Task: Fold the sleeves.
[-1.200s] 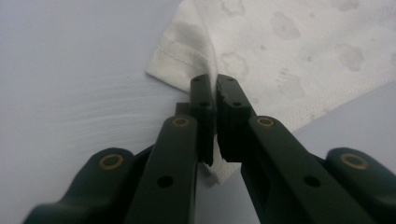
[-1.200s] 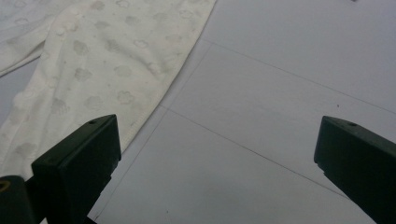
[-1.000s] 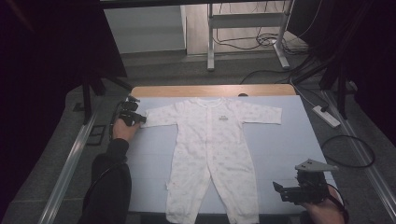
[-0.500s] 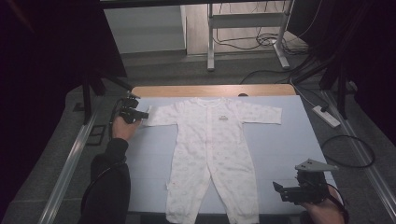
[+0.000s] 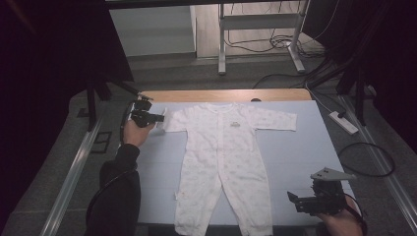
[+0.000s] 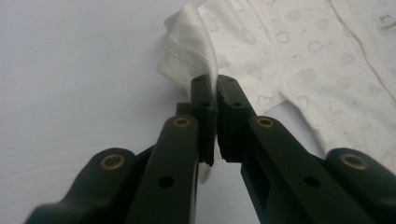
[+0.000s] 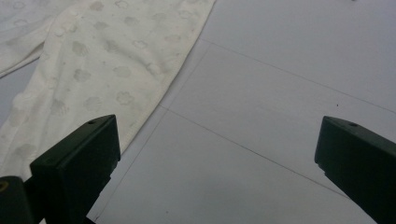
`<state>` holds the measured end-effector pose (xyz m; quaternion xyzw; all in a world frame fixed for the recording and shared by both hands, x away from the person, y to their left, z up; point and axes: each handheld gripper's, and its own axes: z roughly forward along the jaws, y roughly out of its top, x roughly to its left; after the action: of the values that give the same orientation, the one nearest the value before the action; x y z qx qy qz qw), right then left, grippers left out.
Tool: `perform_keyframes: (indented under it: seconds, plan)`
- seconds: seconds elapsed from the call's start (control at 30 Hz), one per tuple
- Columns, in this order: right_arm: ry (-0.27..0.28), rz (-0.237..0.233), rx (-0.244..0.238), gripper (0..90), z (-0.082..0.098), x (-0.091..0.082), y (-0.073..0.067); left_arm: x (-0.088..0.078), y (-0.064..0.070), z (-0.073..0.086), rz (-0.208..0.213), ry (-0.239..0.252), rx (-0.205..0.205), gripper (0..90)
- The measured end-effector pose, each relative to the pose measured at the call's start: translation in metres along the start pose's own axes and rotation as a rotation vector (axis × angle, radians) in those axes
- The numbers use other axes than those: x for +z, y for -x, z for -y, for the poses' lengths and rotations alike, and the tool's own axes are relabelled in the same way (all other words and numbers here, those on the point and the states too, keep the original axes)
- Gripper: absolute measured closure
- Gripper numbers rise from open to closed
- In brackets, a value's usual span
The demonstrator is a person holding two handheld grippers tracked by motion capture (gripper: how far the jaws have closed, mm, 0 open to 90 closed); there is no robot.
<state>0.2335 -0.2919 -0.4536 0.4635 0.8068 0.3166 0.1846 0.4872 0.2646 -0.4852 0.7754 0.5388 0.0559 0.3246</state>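
A white baby romper (image 5: 226, 157) with a faint cloud print lies spread flat on the pale blue table (image 5: 305, 152), legs toward me. At the far left, my left gripper (image 5: 160, 118) is shut on the cuff of the romper's left sleeve (image 6: 189, 44) and holds it lifted off the table. In the left gripper view the pinched cuff stands up between the closed jaws (image 6: 215, 88). My right gripper (image 5: 301, 202) rests near the table's front right corner, open, with bare table between its jaws (image 7: 219, 154). The romper's leg (image 7: 98, 79) lies just left of it.
A wooden strip (image 5: 221, 95) edges the table's far side. A power strip (image 5: 344, 123) and looping cables (image 5: 366, 162) lie on the floor to the right. A metal stand (image 5: 255, 34) is beyond the table. Metal rails run along both sides.
The left gripper has risen and shifted slightly toward the romper, lifting the sleeve cuff it grips. The right gripper has stayed where it was.
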Motion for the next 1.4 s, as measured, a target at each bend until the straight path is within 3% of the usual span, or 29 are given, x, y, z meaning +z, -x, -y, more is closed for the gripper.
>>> perform_keyframes:
  seconds: [0.6, 1.4]
  plan:
    - [0.001, -0.003, -0.001, 0.0, 0.000, 0.000, 0.000, 0.024, 0.034, -0.020, 0.037, -0.010, 0.068, 85.7]
    - [0.006, -0.009, -0.007, 0.0, 0.001, -0.001, 0.000, 0.059, 0.097, -0.049, 0.103, -0.037, 0.190, 85.6]
